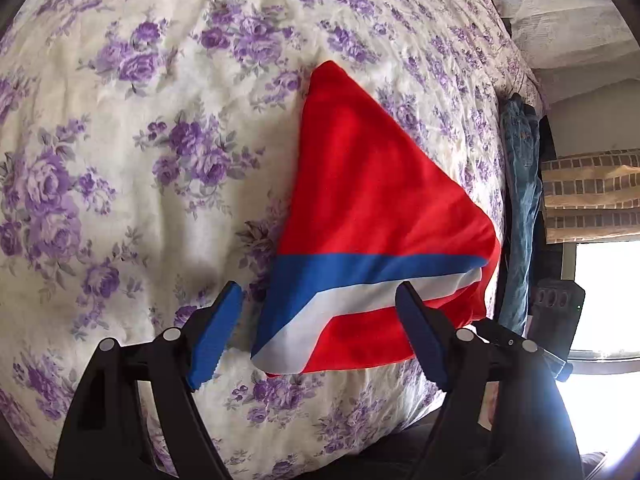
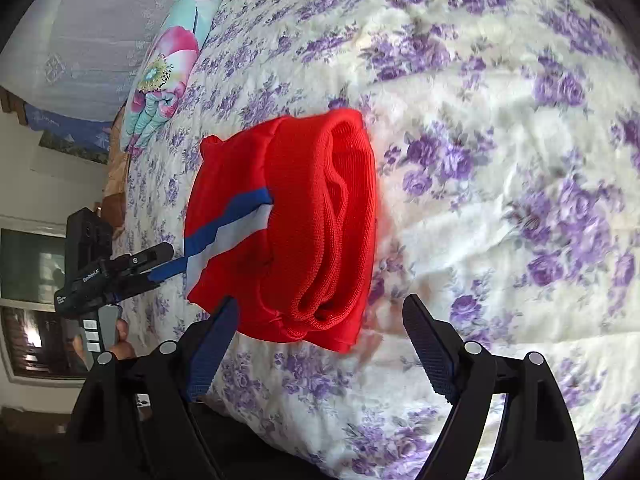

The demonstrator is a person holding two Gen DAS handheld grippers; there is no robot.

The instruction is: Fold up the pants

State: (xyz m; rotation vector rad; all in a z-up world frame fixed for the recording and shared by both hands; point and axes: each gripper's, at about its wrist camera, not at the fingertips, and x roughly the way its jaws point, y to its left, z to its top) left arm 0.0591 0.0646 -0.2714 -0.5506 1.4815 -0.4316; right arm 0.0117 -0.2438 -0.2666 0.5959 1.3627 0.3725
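The red pants with a blue and white stripe lie folded into a compact bundle on the flowered bedspread. In the right wrist view the pants show their ribbed waistband toward me. My left gripper is open, its blue pads on either side of the bundle's near edge, just above it. My right gripper is open and empty, hovering at the bundle's near edge. The left gripper also shows in the right wrist view at the bundle's left side.
A flowered pillow lies at the far end of the bed. Blue jeans hang beside the bed's right edge. A bright window and a brick-patterned curtain are beyond it.
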